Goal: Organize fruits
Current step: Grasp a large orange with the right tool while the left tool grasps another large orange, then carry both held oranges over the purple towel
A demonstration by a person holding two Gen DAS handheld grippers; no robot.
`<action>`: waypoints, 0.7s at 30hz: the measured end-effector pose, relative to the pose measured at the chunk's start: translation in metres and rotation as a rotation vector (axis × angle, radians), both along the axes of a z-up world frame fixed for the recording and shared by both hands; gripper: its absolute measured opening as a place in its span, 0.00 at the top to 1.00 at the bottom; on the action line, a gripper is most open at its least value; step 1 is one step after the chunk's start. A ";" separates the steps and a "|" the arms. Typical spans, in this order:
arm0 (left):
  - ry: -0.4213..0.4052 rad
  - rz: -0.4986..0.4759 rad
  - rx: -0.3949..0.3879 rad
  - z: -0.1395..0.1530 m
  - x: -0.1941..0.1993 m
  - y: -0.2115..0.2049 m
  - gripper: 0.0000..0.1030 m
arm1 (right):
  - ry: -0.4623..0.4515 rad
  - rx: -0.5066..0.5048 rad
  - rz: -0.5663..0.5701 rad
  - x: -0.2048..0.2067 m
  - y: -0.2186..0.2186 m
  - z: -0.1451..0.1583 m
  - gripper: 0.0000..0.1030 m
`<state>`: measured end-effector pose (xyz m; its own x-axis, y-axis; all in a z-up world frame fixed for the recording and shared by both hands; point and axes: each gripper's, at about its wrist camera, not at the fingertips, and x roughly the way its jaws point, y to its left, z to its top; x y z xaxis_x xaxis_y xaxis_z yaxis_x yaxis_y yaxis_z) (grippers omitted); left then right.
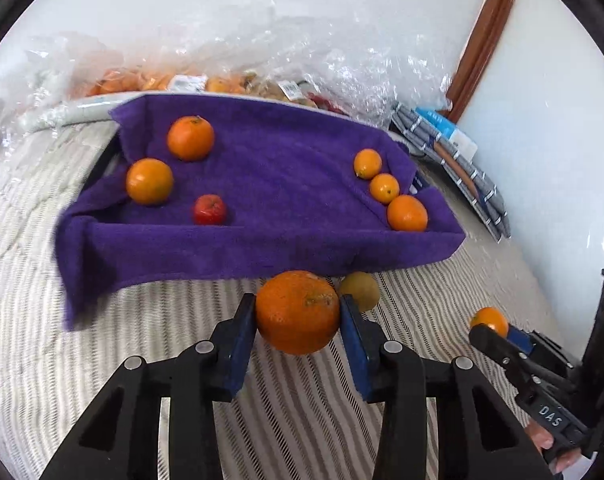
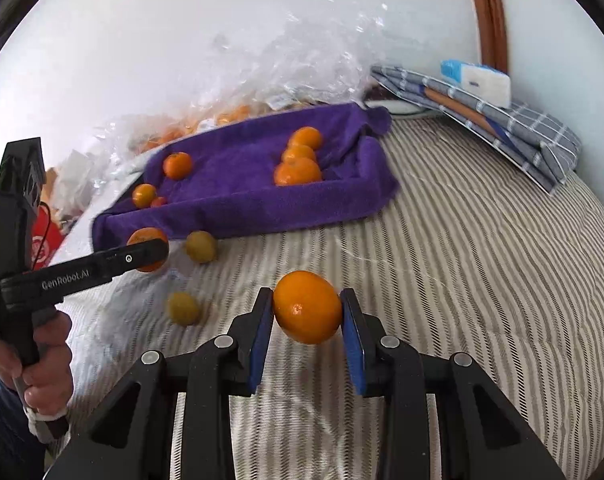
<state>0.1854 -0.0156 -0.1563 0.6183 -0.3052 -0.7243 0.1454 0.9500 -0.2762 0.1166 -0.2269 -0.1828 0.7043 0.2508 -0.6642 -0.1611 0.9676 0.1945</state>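
Note:
My left gripper (image 1: pixel 298 314) is shut on a large orange (image 1: pixel 298 312), held above the striped bed just in front of the purple towel-lined tray (image 1: pixel 262 256). My right gripper (image 2: pixel 306 308) is shut on a smaller orange (image 2: pixel 307 307) over the striped cover, to the right of the left one. The tray holds two big oranges (image 1: pixel 150 181) and a small red fruit (image 1: pixel 210 209) on its left, and three small oranges (image 1: pixel 407 213) on its right. Two yellow-green fruits (image 2: pixel 201 246) (image 2: pixel 184 307) lie on the bed in front of the tray.
Crumpled clear plastic bags (image 1: pixel 286 56) with more fruit lie behind the tray against the white wall. Folded checked cloths and a blue-white pack (image 2: pixel 477 80) sit at the back right. The striped bed cover (image 2: pixel 461 260) spreads to the right.

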 end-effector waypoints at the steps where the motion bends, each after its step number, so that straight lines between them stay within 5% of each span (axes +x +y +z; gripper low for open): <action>1: -0.004 0.007 0.001 0.002 -0.003 0.003 0.62 | -0.002 -0.001 0.011 0.000 0.002 0.000 0.67; 6: 0.001 0.050 -0.008 0.009 -0.017 0.022 0.62 | 0.010 -0.061 0.009 -0.002 0.012 0.000 0.67; 21: -0.005 0.140 -0.035 0.021 -0.061 0.080 0.62 | 0.034 -0.015 -0.037 -0.025 0.031 0.023 0.67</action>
<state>0.1247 0.0640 -0.1358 0.6600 -0.2409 -0.7116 0.0136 0.9509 -0.3092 0.0914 -0.1961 -0.1595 0.6898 0.2147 -0.6915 -0.1186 0.9756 0.1845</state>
